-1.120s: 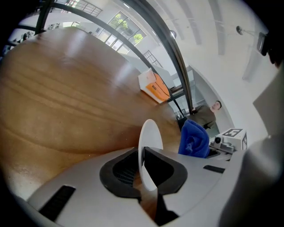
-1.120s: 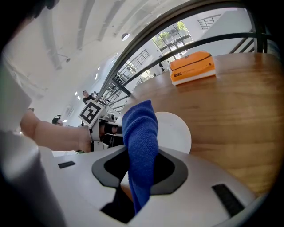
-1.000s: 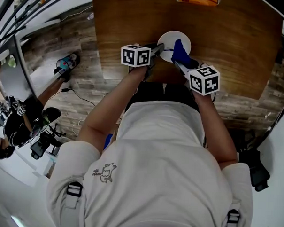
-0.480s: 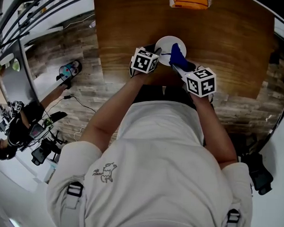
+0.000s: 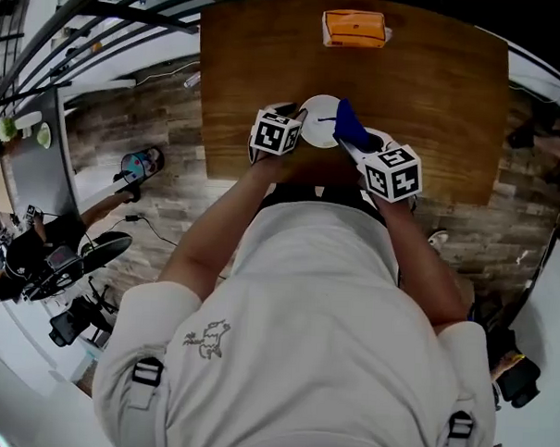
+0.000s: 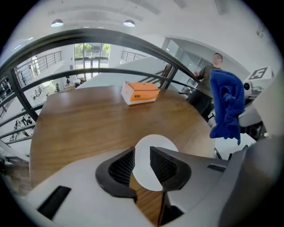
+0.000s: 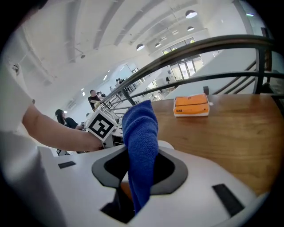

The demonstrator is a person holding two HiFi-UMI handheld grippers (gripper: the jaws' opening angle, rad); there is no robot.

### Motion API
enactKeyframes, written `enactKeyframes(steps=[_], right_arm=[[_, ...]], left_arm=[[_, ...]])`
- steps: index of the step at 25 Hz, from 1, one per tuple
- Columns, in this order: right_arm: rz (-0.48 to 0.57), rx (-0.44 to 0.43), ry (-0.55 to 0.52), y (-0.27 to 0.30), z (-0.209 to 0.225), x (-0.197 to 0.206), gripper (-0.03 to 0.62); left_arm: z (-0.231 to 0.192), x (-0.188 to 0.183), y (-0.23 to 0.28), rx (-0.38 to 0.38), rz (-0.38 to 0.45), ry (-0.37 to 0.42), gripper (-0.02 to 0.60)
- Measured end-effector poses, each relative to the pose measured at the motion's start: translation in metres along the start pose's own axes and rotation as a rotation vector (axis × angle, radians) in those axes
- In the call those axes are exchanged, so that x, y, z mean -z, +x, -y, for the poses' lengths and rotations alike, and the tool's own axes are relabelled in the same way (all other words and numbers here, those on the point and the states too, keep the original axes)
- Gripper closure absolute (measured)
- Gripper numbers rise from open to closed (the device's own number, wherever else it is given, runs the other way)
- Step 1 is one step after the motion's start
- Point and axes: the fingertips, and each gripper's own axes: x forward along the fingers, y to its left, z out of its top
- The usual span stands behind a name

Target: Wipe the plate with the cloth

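A small white plate (image 5: 318, 122) lies flat on the wooden table (image 5: 433, 104) near its front edge. My left gripper (image 5: 297, 114) hovers at the plate's left rim. Its jaws have just been opening and now stand apart, with the plate (image 6: 153, 170) showing through the gap below them, untouched by the pads. My right gripper (image 5: 346, 142) is shut on a blue cloth (image 5: 351, 126), which stands up between its jaws (image 7: 141, 146) over the plate's right side. From the left gripper view the cloth (image 6: 226, 106) hangs at the right, off the plate.
An orange box (image 5: 355, 29) sits at the table's far edge, also seen as the orange box (image 7: 191, 105) beyond the cloth. Dark railings (image 6: 111, 40) curve behind the table. A person (image 5: 38, 254) with camera gear stands on the floor at the left.
Both grippers have lifted off the plate. The left jaws, which were at the plate's rim, have opened. The cloth has risen from the plate with the right gripper.
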Motion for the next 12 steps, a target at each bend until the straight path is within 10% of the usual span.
enactKeyframes(steps=[6, 12], right_arm=[[0.077, -0.018, -0.086, -0.028, -0.012, -0.03, 0.471], [0.133, -0.066, -0.16, -0.039, -0.028, -0.052, 0.471]], left_arm=[[0.036, -0.051, -0.051, -0.007, 0.185, 0.048, 0.545], [0.089, -0.084, -0.096, 0.207, 0.368, 0.024, 0.575]])
